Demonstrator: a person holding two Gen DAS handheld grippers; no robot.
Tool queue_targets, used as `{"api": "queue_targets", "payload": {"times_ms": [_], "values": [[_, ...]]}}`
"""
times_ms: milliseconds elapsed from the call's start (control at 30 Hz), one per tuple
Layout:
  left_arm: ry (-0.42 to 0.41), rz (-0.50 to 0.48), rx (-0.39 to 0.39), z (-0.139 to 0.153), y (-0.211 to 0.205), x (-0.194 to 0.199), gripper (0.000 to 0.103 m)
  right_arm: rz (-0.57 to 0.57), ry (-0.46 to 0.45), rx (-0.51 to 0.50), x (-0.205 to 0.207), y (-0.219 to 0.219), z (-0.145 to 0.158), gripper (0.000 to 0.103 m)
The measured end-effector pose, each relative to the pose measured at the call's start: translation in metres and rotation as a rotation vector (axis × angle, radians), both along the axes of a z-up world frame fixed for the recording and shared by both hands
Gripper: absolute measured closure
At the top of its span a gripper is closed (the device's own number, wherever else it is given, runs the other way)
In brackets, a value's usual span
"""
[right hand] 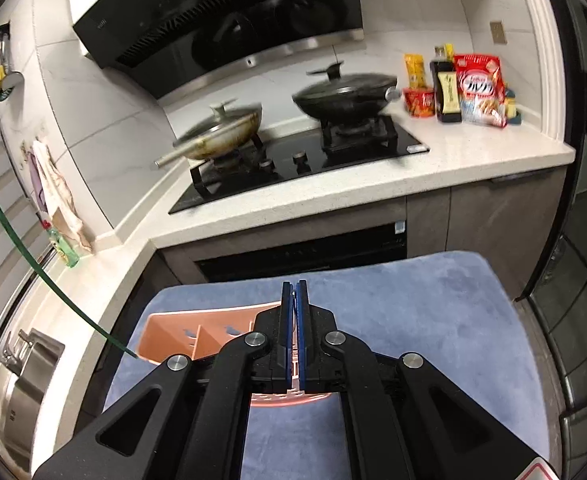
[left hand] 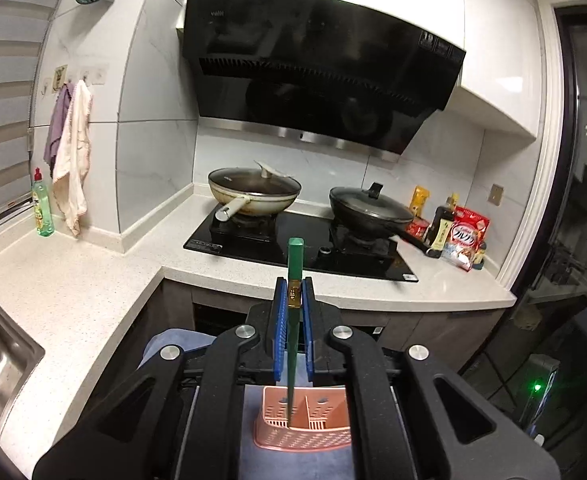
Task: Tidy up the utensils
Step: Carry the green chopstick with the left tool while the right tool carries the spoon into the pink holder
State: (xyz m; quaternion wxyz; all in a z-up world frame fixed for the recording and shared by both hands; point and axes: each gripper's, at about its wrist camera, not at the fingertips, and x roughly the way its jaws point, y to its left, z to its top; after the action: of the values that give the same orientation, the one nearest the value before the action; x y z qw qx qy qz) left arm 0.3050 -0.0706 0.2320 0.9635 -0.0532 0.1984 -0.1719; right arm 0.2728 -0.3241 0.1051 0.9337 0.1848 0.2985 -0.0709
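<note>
The green chopstick (left hand: pixel 294 320) is pinched in the left tool (left hand: pixel 293 292), its tip hanging over the pink basket (left hand: pixel 301 436) on the blue mat (right hand: pixel 413 320). The right tool (right hand: pixel 294 292) is closed on nothing. Held so high up, the chopstick could swing, miss the compartment, and slide off.

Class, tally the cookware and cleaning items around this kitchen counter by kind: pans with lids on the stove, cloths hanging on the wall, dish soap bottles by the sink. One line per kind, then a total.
Lidded pans on the stove: 2 (cream pan, black pan)
Hanging cloths: 2 (purple cloth, cream cloth)
Green dish soap bottle: 1
Total: 5
</note>
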Motion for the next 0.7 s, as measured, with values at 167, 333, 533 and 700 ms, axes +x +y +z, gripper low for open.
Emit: {"api": "queue_targets", "payload": {"times_ms": [167, 333, 533, 700], "values": [[0.014, 0.010, 0.024, -0.029, -0.012, 0.020, 0.096, 0.012, 0.045, 0.010, 0.017, -0.002, -0.021, 0.101], [0.043, 0.003, 0.004, -0.047, -0.014, 0.030, 0.096, 0.029, 0.068, 0.015, 0.024, 0.001, -0.036, 0.099], [0.051, 0.017, 0.009, -0.055, -0.007, 0.029, 0.082, 0.023, 0.049, -0.009, 0.019, 0.003, -0.034, 0.081], [0.029, 0.079, 0.002, -0.049, 0.007, 0.014, 0.030, 0.018, -0.014, -0.023, -0.006, 0.004, -0.009, 0.067]]}}
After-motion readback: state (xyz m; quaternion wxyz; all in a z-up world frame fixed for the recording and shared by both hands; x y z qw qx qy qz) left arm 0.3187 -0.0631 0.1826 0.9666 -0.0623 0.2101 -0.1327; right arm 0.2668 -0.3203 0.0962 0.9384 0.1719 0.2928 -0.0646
